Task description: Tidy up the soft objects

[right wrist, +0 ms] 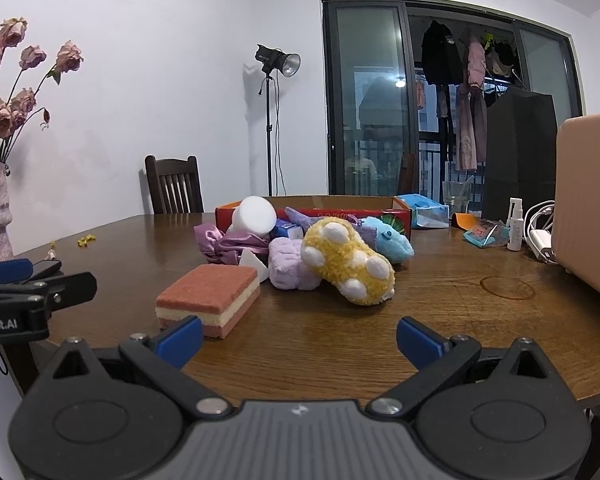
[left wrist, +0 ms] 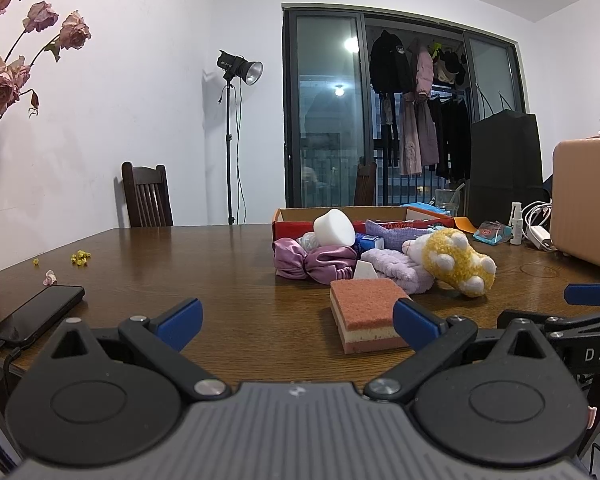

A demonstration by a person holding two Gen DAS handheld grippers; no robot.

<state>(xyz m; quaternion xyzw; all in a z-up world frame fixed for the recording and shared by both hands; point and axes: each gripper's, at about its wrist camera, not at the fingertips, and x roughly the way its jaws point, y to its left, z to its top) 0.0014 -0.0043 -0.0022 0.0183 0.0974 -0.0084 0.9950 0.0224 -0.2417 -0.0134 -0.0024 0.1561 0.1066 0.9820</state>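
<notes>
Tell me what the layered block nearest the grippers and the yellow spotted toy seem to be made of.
The layered block looks like a cleaning sponge: rough reddish scouring faces top and bottom, with a smoother cream foam band between. The yellow spotted toy looks like plush fabric with a curly, bouclé-like pile and raised white fluffy spots; its filling cannot be seen.

Soft objects on one wooden table (right wrist: 440,312): one layered pink sponge (right wrist: 210,298), one yellow spotted plush (right wrist: 348,266), one blue plush (right wrist: 392,242), one lilac towel (right wrist: 286,266), one purple satin headband (right wrist: 230,242), one white foam block (right wrist: 256,214). One red cardboard box (right wrist: 396,212). Two chairs; nearer one (right wrist: 175,186) at centre left.
</notes>
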